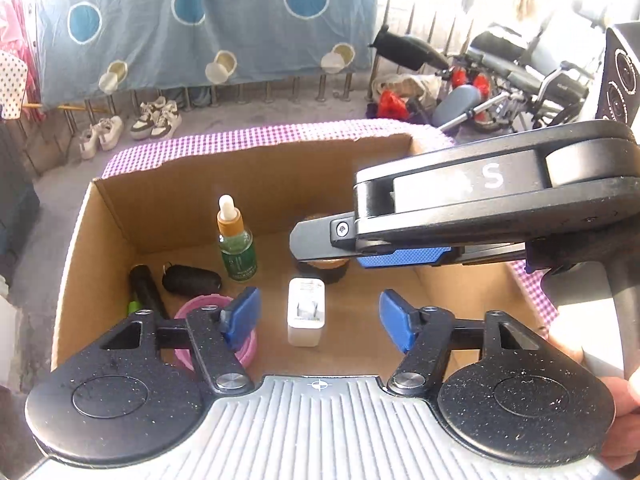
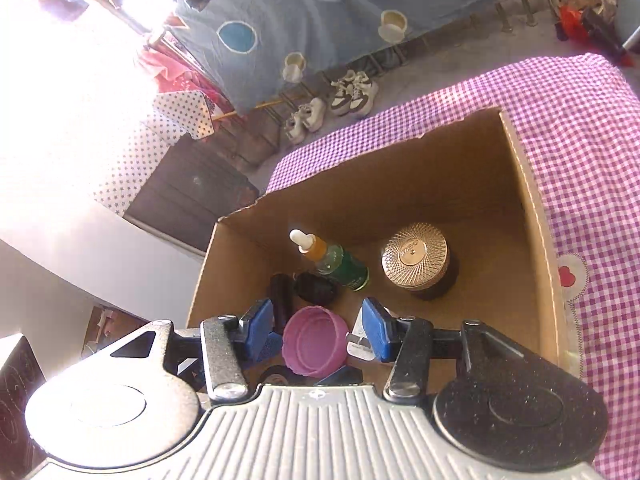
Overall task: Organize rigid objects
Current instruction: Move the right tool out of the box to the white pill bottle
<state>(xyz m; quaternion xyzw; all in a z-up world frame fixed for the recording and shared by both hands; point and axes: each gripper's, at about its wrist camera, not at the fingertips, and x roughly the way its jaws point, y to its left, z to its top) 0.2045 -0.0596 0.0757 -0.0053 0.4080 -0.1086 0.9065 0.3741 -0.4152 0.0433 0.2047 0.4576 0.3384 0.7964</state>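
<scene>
An open cardboard box (image 1: pixel 160 208) (image 2: pixel 400 184) holds a green dropper bottle (image 1: pixel 236 244) (image 2: pixel 332 264), a white charger plug (image 1: pixel 306 312), a pink round lid (image 1: pixel 196 304) (image 2: pixel 314 346), a black cylinder (image 1: pixel 146 288) and a black oval thing (image 1: pixel 192 280). A gold-lidded jar (image 2: pixel 414 256) stands at the right of the box. My left gripper (image 1: pixel 318 320) hangs open above the charger, pads clear of it. My right gripper (image 1: pixel 320 244) (image 2: pixel 318 334) reaches in from the right above the jar, open, with the pink lid seen far below between its fingers.
The box rests on a purple checked cloth (image 2: pixel 580 140) (image 1: pixel 280 136). Beyond it on the floor are shoes (image 1: pixel 156 120), a hanging blue spotted sheet (image 1: pixel 200 32) and a wheelchair (image 1: pixel 540 88). A hand (image 1: pixel 624 420) shows at the lower right edge.
</scene>
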